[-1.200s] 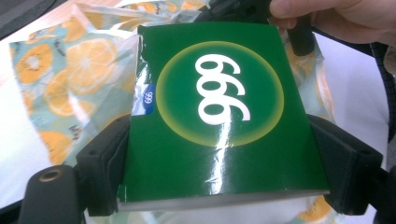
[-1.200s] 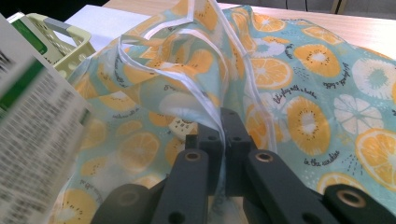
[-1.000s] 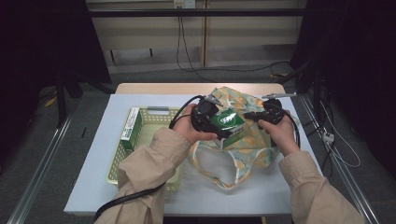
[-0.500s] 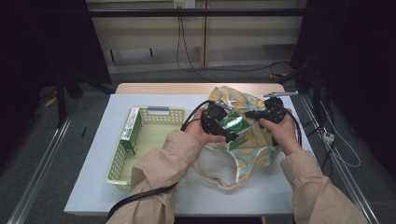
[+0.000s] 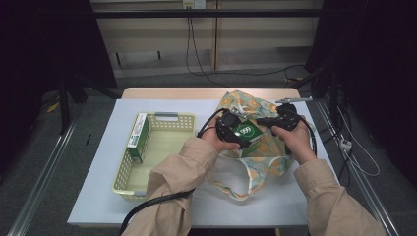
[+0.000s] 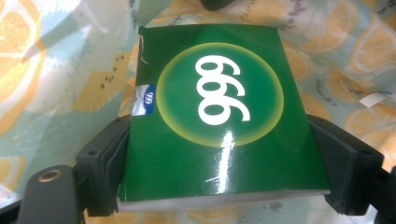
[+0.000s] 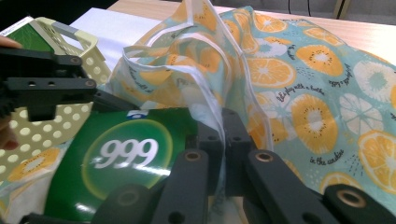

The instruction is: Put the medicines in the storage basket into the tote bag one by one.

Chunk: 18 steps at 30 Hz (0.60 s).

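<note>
Between my two grippers, over the mouth of the fruit-print bag [image 5: 255, 147], sits the green box [image 5: 246, 135] marked 999. My left gripper [image 5: 231, 132] is clamped on it across its width, one jaw pressed to each long edge, with the printed face up. My right gripper [image 7: 223, 140] is closed on the white-trimmed rim of the bag, pinching a fold of cloth just beside the box's corner.

I judge the step to be passing the box through the bag's opening, though whether it goes in or comes out I cannot tell from this moment alone. To do it well, I should lift the pinched rim up and away so the mouth gapes, keep the box level, and move it along its long axis so no corner snags the trim. The grip sits at the near end of the box, so I should go slowly to stop it pivoting.

From the left gripper view I get the hold itself: both jaws flush on the box edges and a small torn flap at its top corner. From the right gripper view I get the pinch on the cloth. From the high view I get the layout: a yellow basket [image 5: 162, 147] to the left on the white tabletop [image 5: 98, 196], with another green box [image 5: 138, 136] standing along its left wall.
</note>
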Motion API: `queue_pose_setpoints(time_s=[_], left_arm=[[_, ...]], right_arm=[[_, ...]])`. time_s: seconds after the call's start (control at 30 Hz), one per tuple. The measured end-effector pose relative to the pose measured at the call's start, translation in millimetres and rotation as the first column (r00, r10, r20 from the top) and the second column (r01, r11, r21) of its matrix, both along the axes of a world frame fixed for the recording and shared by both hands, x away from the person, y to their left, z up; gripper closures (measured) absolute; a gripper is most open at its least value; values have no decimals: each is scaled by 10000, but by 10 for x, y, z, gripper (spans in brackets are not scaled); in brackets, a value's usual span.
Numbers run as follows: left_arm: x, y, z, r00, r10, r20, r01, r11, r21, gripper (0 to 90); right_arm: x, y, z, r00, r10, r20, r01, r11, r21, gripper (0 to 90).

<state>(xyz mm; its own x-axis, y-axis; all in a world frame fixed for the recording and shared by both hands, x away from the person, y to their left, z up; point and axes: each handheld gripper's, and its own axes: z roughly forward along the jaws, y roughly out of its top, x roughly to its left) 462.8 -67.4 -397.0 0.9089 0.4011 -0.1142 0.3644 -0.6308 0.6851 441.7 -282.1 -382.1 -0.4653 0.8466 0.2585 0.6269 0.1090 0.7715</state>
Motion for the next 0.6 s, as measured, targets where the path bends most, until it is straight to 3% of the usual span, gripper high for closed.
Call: queue_pose_setpoints(time_s=[0.07,0.17,0.33,0.6], left_arm=[[13,-8,-23,10000,-4,91,2,9996,267,168],[3,-36,-72,9999,-56,-150,57,10000,55,167],[-12,-90,-76,9997,-246,-9,246,9995,190,166],[149,-39,-131,9997,223,122,-223,9998,-3,166]], right_arm=[[0,3,-16,10000,12,-41,-12,10000,-1,891],[3,2,-23,10000,-8,-41,8,10000,-2,891],[5,-1,-18,10000,0,-31,0,10000,42,891],[-22,7,10,10000,82,13,-82,10000,49,891]])
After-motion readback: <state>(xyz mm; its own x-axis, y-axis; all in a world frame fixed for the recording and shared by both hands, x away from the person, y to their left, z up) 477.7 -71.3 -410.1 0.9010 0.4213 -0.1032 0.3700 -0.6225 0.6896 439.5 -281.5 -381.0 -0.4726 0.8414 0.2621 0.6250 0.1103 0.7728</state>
